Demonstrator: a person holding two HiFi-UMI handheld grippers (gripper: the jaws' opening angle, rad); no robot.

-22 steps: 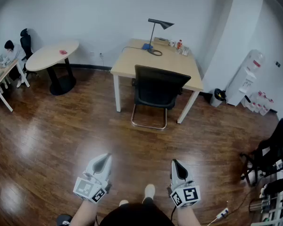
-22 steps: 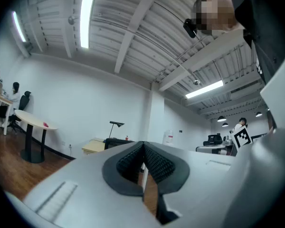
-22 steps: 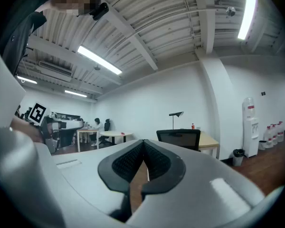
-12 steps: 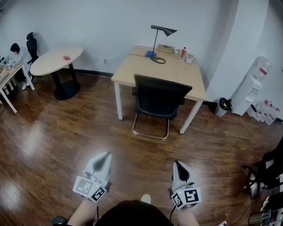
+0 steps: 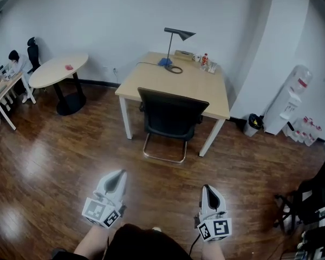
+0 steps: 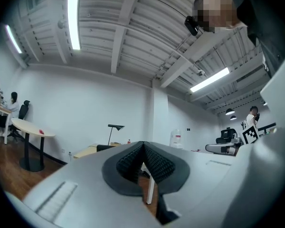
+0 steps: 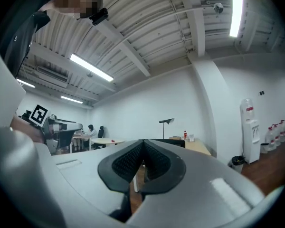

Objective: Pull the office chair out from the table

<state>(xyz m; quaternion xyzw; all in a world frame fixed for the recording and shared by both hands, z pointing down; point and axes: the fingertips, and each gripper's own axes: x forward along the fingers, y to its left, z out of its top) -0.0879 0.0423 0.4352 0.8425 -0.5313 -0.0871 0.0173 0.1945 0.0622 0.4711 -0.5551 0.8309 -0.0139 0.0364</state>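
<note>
Approach is the step in hand. The office chair (image 5: 170, 115) stands pushed in at the near edge of the desk (image 5: 197, 88), its black backrest turned toward the person and its bent metal base resting on the wooden floor (image 5: 54, 161) between the white desk legs. Nothing has hold of it yet.

The left gripper (image 5: 118, 175) and the right gripper (image 5: 207, 189) sit low in the head view, side by side and pointing roughly toward the chair, well apart from it with a stretch of floor between. Each gripper view shows its jaws pressed together, ribbed pads meeting along a thin seam with nothing caught in them; the chair and desk show only small and distant beyond the tips.

By my reading, the next move calls for closing that gap on foot. Then at least one pair of jaws must spread wide enough to take the top rim of the backrest, set over it and clamp. The pull should run straight back toward the person. The base looks like a sled frame rather than castors, so I expect it to drag, and a skewed pull could knock it against a desk leg and rattle the lamp (image 5: 174, 46) on the desk's far side.
</note>
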